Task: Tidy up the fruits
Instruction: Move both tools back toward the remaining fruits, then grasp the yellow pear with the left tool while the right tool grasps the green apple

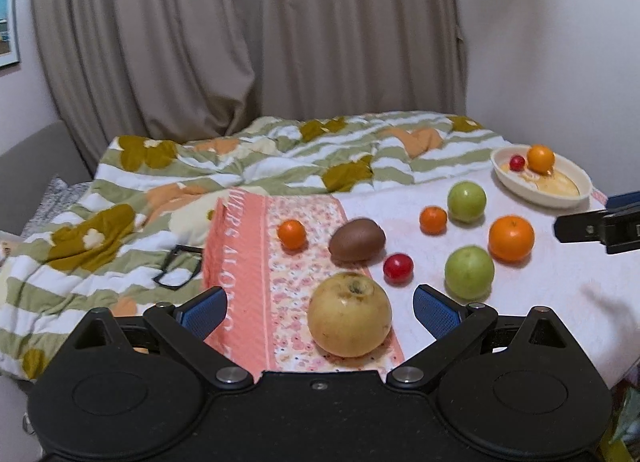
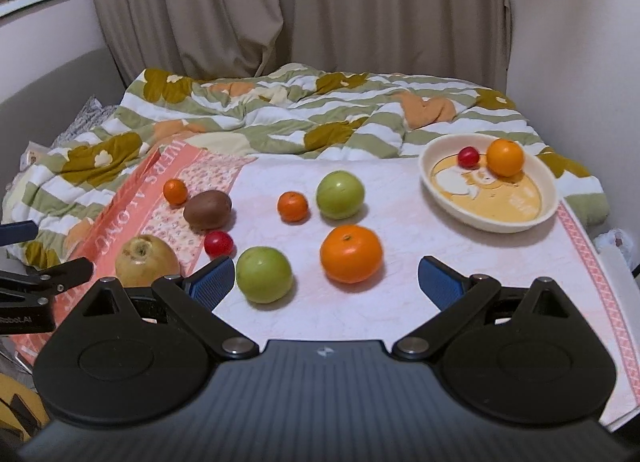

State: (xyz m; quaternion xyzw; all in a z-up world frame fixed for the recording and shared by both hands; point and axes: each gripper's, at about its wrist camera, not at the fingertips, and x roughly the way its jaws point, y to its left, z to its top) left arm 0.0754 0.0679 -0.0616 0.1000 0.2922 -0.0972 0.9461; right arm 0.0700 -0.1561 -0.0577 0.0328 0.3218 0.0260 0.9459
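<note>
Fruits lie on a pale cloth on a bed. My left gripper (image 1: 318, 304) is open, its blue pads either side of a yellow pear (image 1: 349, 314), not touching it. Beyond it lie a kiwi (image 1: 357, 239), a red cherry tomato (image 1: 398, 268), two green apples (image 1: 469, 272) (image 1: 466, 201), a big orange (image 1: 511, 238) and two small oranges (image 1: 433, 220) (image 1: 292, 234). My right gripper (image 2: 326, 282) is open, with a big orange (image 2: 351, 253) and a green apple (image 2: 263, 274) just ahead of it. A cream bowl (image 2: 520, 222) at the right back holds an orange (image 2: 505, 157) and a cherry tomato (image 2: 468, 156).
A crumpled green-striped floral quilt (image 1: 280, 158) covers the back and left of the bed. Black eyeglasses (image 1: 180, 266) lie on it at the left. A pink patterned towel strip (image 1: 248, 254) runs under the pear. A beige curtain (image 1: 240, 42) hangs behind. The cloth's right edge drops off beside the bowl.
</note>
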